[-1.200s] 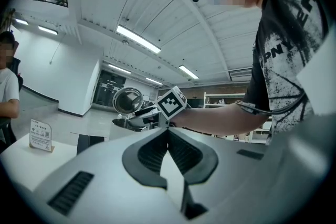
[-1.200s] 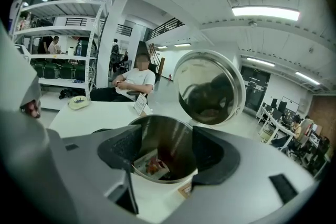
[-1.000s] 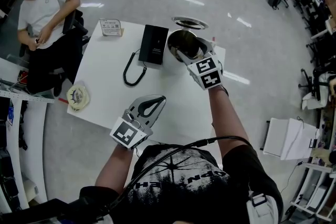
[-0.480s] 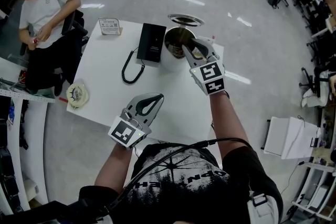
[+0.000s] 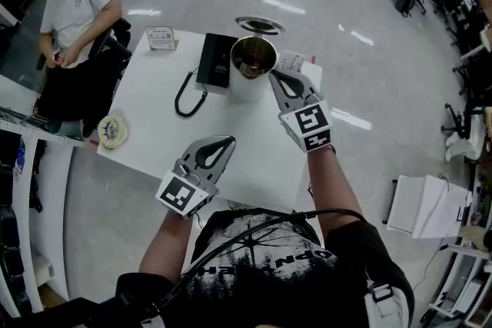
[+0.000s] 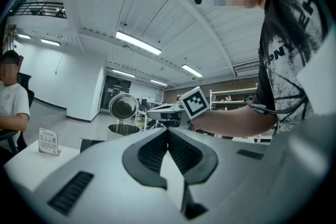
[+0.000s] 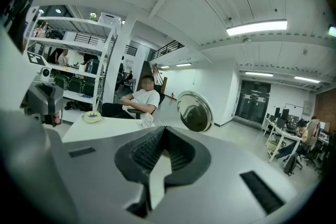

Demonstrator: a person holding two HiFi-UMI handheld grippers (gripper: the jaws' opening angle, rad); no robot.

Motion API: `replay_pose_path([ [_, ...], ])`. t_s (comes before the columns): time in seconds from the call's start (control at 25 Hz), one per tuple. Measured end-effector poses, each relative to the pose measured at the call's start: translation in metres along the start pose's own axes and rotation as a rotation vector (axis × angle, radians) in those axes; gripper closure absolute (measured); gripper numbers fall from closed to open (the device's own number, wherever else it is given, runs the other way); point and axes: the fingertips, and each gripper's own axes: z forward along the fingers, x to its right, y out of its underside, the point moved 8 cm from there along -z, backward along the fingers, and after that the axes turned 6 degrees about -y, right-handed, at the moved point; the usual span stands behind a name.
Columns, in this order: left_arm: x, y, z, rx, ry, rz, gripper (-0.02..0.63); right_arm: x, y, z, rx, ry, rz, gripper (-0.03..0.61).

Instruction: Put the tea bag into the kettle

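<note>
Right gripper [image 5: 274, 75] is hovering just beside the open kettle [image 5: 253, 57] at the worktop's [image 5: 154, 111] upper middle. Its jaws have just been closing and are now sitting shut on nothing. Left gripper [image 5: 228, 140] is hanging lower in the frame, jaws together and empty.

Head view overhead, gripper views level (sharing kettle [image 5: 246, 85])

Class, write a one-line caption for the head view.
Right gripper, just closed empty, beside the open kettle on a white table; left gripper shut.

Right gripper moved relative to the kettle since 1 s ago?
Yes. The right gripper has pulled back from over the kettle opening, toward the person. Its jaws have just closed, with nothing between them.
</note>
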Motion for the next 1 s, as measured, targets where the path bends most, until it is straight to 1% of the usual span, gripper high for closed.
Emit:
replay_pose_path([
  [0.2,0.025,-0.003,0.0,0.001,-0.034,0.027,0.601,-0.005,0.0,-0.041,0.056,-0.031,0.007,0.568],
  [0.28,0.035,-0.003,0.0,0.002,-0.046,0.039,0.601,-0.008,0.004,-0.06,0.089,-0.058,0.019,0.568],
  [0.44,0.058,-0.004,0.0,0.011,-0.068,0.052,0.601,-0.017,0.015,-0.097,0.175,-0.158,0.083,0.568],
  [0.6,0.09,-0.001,-0.001,0.015,-0.079,0.063,0.601,-0.033,0.033,-0.14,0.233,-0.243,0.09,0.568],
  [0.68,0.105,-0.003,0.0,0.016,-0.082,0.06,0.601,-0.039,0.043,-0.159,0.242,-0.259,0.087,0.568],
  [0.88,0.134,0.003,-0.003,0.009,-0.104,0.078,0.601,-0.041,0.07,-0.197,0.229,-0.255,0.096,0.568],
  [1.0,0.15,0.004,-0.006,0.015,-0.113,0.079,0.601,-0.043,0.078,-0.221,0.239,-0.259,0.098,0.568],
])
